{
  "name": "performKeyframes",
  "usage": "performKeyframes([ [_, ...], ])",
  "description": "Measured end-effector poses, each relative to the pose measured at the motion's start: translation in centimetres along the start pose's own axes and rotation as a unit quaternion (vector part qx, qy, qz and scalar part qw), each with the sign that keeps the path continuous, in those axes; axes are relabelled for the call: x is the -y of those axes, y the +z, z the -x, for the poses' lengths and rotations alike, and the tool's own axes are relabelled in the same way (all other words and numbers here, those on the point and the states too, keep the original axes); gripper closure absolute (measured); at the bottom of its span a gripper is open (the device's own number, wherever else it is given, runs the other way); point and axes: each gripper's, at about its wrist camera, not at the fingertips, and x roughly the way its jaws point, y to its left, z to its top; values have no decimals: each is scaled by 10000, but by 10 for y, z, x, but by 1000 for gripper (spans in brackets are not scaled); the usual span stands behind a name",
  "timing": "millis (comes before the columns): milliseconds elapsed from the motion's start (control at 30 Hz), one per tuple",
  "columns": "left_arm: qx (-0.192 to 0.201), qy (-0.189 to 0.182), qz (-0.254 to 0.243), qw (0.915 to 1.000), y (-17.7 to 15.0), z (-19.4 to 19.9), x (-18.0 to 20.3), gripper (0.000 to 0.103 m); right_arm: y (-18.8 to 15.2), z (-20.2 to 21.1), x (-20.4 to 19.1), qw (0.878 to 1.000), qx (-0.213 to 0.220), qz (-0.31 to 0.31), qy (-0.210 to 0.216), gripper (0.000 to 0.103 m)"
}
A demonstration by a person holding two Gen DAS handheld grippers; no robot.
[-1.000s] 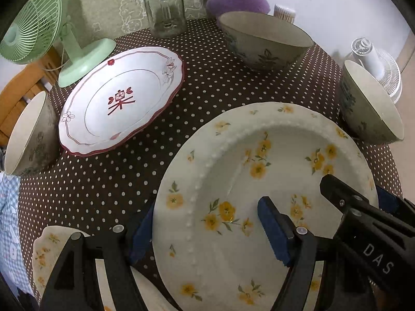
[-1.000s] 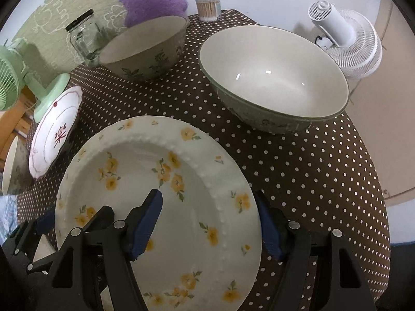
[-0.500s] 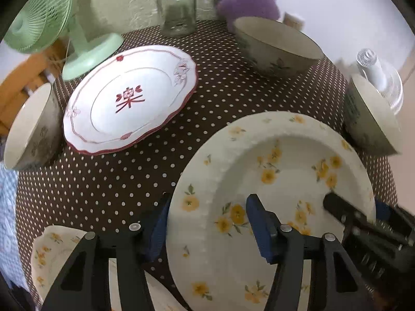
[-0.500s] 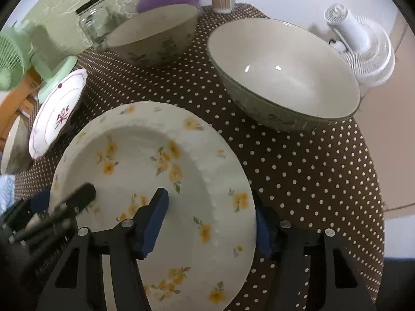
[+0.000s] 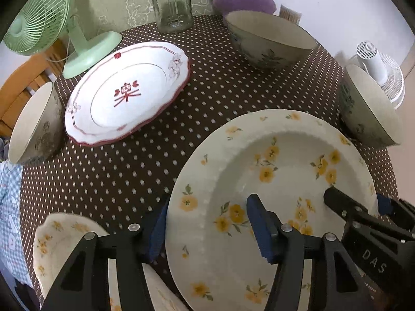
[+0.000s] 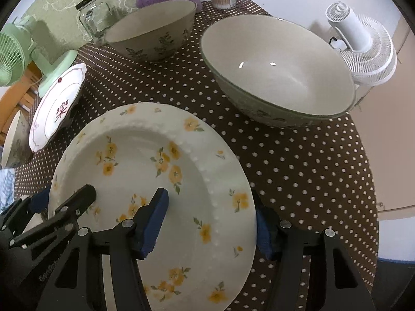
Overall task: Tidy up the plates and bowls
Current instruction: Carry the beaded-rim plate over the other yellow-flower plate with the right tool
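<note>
Now looking over a round bench (image 5: 116,176) draped in brown dotted cloth. Holding up, nearest both cameras, a flowered plate (image 5: 272,155), cream with yellow blossoms, raised off the cloth between the two tools. Passing, at the lower left of the left view, above the edge of a second flowered plate (image 5: 59,238) lying on the bench. Seeing just past the raised plate, on the right, a big bowl (image 6: 280,72) sitting upright, and behind it to the left a leafy bowl (image 5: 269,39). Noting a red-trimmed plate (image 5: 124,93) lying on the left, with a side bowl (image 5: 31,124) near it at the bench edge. Standing at the back: a green fan (image 5: 39,18), a white fan (image 6: 363,46) and a glass jar (image 5: 172,5). Pinching the plate's left rim with the left tool (image 5: 205,223), one finger outside the edge and one inside the well. Clamping the right rim likewise with the right tool (image 6: 210,215).
</note>
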Motion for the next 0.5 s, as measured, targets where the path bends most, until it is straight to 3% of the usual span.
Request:
performKeyframes([
  [500, 19, -115, 322, 9994, -38, 38, -7, 45, -27, 31, 1, 9996, -51, 293, 24, 39],
])
